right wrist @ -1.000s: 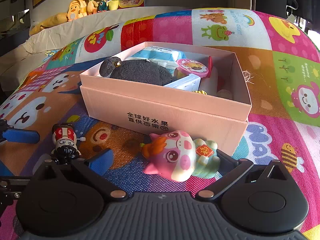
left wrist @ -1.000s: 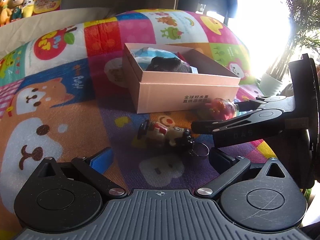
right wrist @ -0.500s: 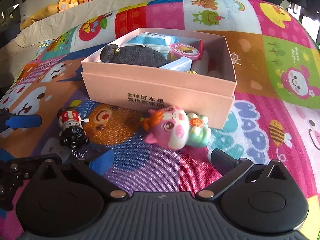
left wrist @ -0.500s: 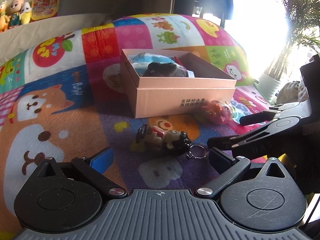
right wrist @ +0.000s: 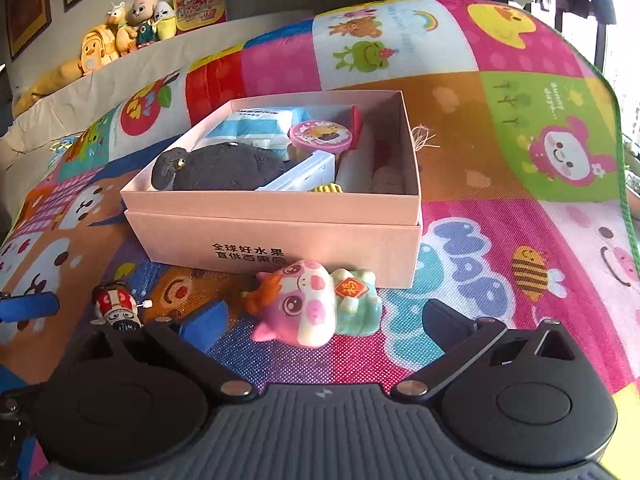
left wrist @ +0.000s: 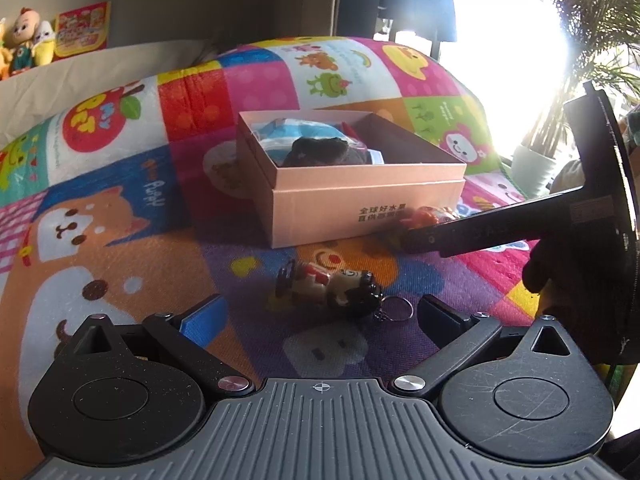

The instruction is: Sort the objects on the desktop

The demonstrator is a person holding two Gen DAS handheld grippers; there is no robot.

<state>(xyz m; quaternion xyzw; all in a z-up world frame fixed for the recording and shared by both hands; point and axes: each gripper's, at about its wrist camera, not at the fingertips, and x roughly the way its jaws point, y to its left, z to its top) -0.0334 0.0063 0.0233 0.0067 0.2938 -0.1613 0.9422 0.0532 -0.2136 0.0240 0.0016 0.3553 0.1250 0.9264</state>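
A pink cardboard box (right wrist: 280, 236) stands open on the colourful play mat, holding a dark grey plush (right wrist: 224, 168), a blue tissue pack (right wrist: 264, 124) and a pink-lidded cup (right wrist: 320, 136). In front of it lies a pink and green squishy animal toy (right wrist: 308, 304), just ahead of my open right gripper (right wrist: 324, 324) and between its fingers' line. A small figurine keychain (left wrist: 332, 286) lies on its side before my open left gripper (left wrist: 320, 320). The figurine (right wrist: 118, 308) also shows at the right view's lower left. Neither gripper holds anything.
The play mat (left wrist: 120, 240) covers the whole surface and curves away at the back. Plush toys (right wrist: 120, 28) line a ledge behind it. A potted plant (left wrist: 536, 168) stands at the far right by a bright window. The right tool's dark body (left wrist: 480, 232) reaches in beside the box.
The left gripper has drawn back, so the box looks farther away. The right gripper backed off the pink toy, then came close again. Both stayed open.
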